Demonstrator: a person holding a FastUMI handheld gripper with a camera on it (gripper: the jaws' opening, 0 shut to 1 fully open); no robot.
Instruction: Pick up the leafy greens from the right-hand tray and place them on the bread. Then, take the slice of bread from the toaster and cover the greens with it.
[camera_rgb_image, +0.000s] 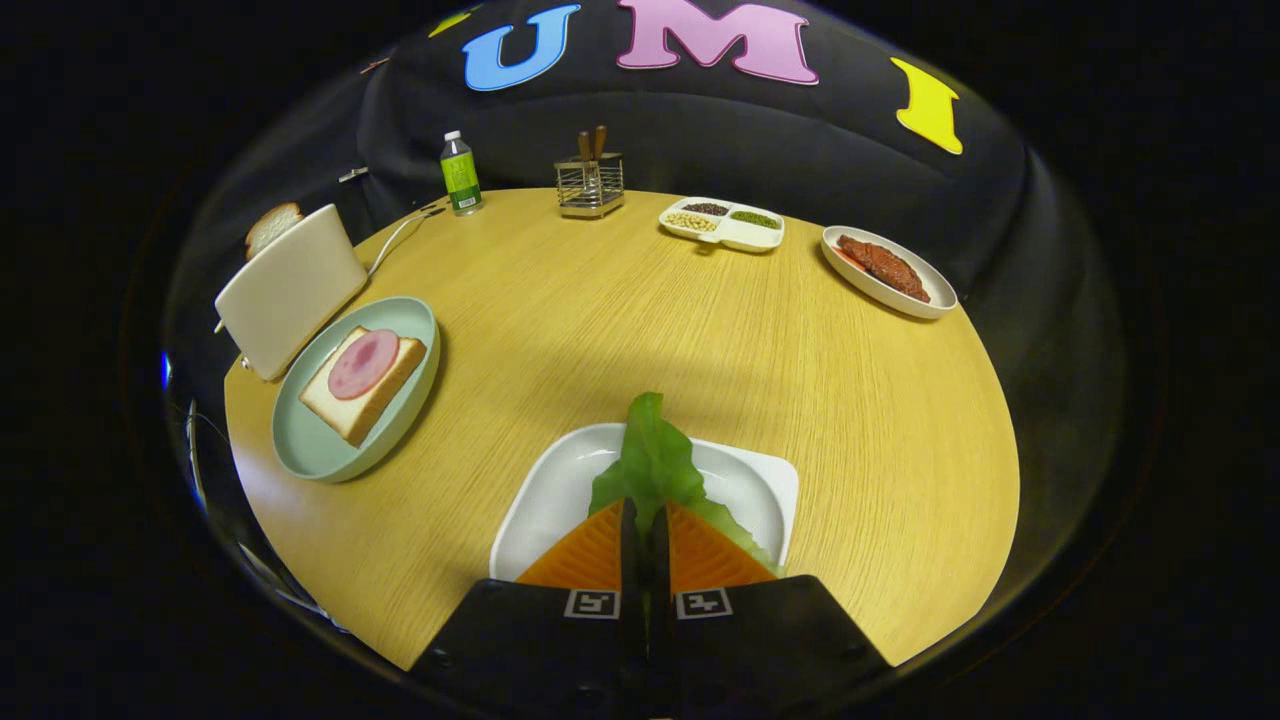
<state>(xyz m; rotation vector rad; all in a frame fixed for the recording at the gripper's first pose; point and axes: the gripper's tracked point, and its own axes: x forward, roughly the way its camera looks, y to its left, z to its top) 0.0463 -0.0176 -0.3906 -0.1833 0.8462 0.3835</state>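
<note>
The gripper (645, 520) pinches the leafy greens (655, 460) over the white tray (560, 480), bare table (650, 320) ahead.

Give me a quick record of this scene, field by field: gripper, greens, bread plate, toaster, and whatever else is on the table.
gripper: gripper closed on the leafy greens, above the white tray
bread: slice with a round of ham on the green plate, no greens on it yet
toaster: toaster behind that plate, bread slice sticking up
far side: bottle, utensil rack, divided dish, plate of meat
</note>
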